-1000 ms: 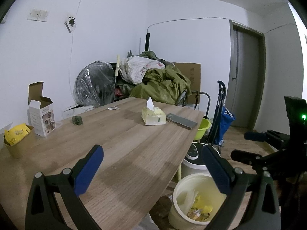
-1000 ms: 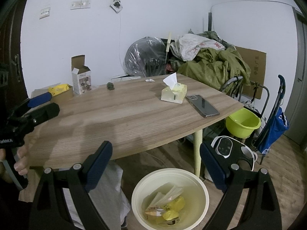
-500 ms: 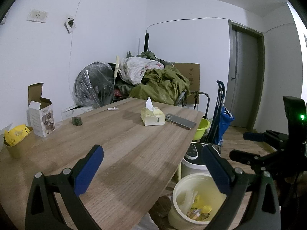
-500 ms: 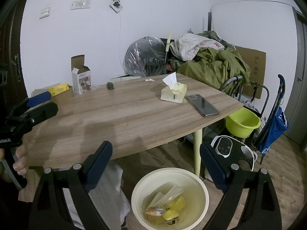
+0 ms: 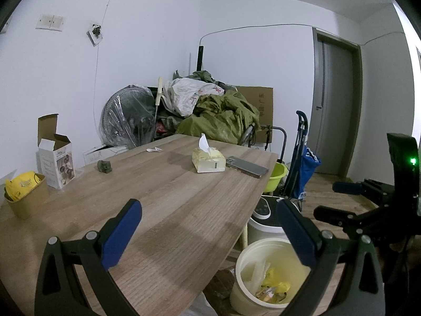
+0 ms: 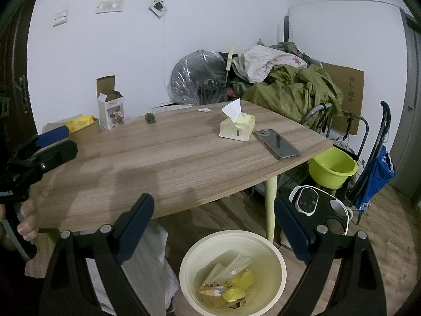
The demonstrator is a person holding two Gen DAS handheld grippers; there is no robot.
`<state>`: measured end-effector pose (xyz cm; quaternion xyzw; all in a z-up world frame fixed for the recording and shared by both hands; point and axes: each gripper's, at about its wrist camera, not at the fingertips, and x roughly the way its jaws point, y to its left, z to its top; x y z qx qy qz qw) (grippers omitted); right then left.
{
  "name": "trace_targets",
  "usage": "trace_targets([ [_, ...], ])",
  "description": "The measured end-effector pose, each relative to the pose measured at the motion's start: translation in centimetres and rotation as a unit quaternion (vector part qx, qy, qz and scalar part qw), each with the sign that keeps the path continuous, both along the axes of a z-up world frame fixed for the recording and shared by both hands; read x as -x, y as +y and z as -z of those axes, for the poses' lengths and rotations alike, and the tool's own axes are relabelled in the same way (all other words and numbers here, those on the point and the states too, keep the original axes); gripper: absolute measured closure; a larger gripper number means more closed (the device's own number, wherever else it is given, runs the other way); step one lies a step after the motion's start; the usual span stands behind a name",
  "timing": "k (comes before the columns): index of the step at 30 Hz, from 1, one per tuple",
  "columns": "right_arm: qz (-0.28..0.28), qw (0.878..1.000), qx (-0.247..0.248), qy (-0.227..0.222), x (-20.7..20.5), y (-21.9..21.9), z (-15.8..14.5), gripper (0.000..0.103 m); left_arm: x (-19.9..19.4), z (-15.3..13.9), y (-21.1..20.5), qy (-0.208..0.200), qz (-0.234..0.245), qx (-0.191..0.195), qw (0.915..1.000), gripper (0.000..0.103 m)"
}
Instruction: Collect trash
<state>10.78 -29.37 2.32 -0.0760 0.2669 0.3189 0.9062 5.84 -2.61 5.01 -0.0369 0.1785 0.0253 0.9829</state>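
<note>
A cream waste bin point(image 6: 273, 258) stands on the floor by the table's near edge, holding yellow wrappers and paper; it also shows in the left wrist view point(image 5: 244, 266). My right gripper point(image 6: 214, 223) hovers open above the bin, empty. My left gripper point(image 5: 210, 226) is open and empty over the wooden table point(image 5: 168, 200). On the table lie a small white paper scrap point(image 5: 154, 149), a dark green crumpled lump point(image 5: 104, 166), an open white carton point(image 5: 55, 163) and a brown box with a yellow packet point(image 5: 22, 197).
A tissue box point(image 5: 209, 159) and a phone point(image 5: 247, 166) lie near the table's right edge. A green basin point(image 6: 332, 167), a white appliance point(image 6: 318, 205) and a blue trolley point(image 6: 379, 166) crowd the floor. A fan point(image 5: 129, 121) and piled clothes point(image 5: 221, 118) stand behind.
The left wrist view has drifted slightly, with the table objects shifting a little. Both grippers remain open and empty.
</note>
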Motion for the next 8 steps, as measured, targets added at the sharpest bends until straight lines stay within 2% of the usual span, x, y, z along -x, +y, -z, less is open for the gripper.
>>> trace_targets([
  [8,0.000,1.000,0.000,0.003,-0.13,-0.13,0.15,0.012,-0.29,0.25,-0.26,0.002,0.004,-0.001,1.0000,0.001],
])
